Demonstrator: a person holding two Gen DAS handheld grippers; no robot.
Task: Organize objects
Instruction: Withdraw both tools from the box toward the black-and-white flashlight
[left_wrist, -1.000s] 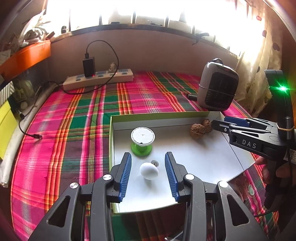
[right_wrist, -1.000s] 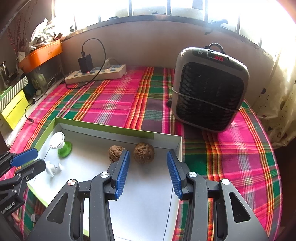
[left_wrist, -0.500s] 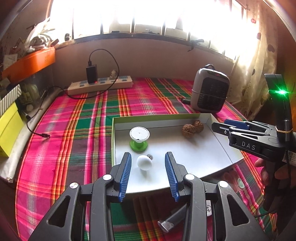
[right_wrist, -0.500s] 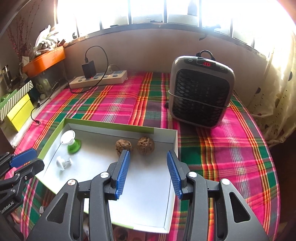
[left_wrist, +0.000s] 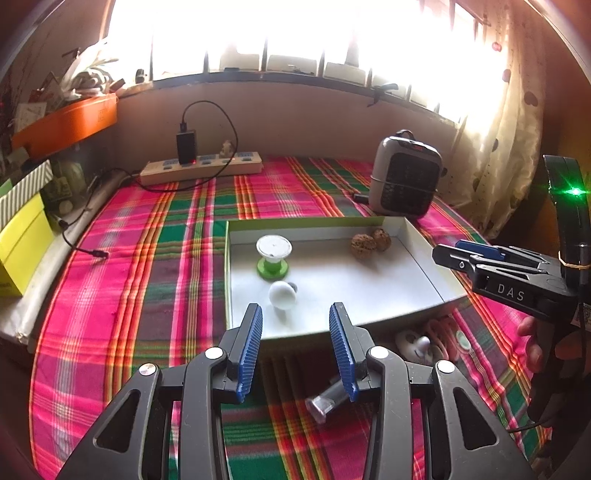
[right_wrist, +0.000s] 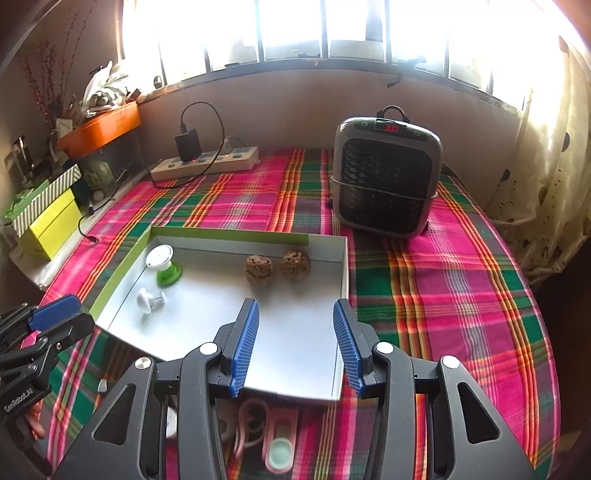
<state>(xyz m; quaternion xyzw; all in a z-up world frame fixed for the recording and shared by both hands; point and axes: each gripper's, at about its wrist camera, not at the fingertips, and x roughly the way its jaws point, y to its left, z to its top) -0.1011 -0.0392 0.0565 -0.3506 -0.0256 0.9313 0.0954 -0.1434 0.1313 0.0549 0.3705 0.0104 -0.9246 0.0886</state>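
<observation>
A shallow white tray with a green rim (left_wrist: 303, 222) (right_wrist: 229, 234) lies on the plaid cloth. Inside it are a green-and-white spool (left_wrist: 273, 254) (right_wrist: 165, 264), a small white knob (left_wrist: 282, 294) (right_wrist: 147, 301) and two walnuts (left_wrist: 370, 242) (right_wrist: 277, 266) at the far side. My left gripper (left_wrist: 294, 311) hovers open and empty over the tray's near edge, the knob just ahead of it. To its right, my right gripper (right_wrist: 295, 314) (left_wrist: 448, 249) also stands open with nothing between its pads, short of the walnuts. The left gripper (right_wrist: 83, 310) shows at the right wrist view's left edge.
A grey heater (left_wrist: 404, 177) (right_wrist: 386, 177) stands behind the tray on the right. A power strip (left_wrist: 201, 170) with a charger lies at the back left, a yellow box (left_wrist: 22, 243) at the left. Pink and white small items (right_wrist: 280, 432) (left_wrist: 417, 343) and a grey tube (left_wrist: 328, 402) lie before the tray.
Both grippers have drawn back from the tray, so everything looks smaller. The small items in front of the tray have come into view. Neither gripper's opening changed.
</observation>
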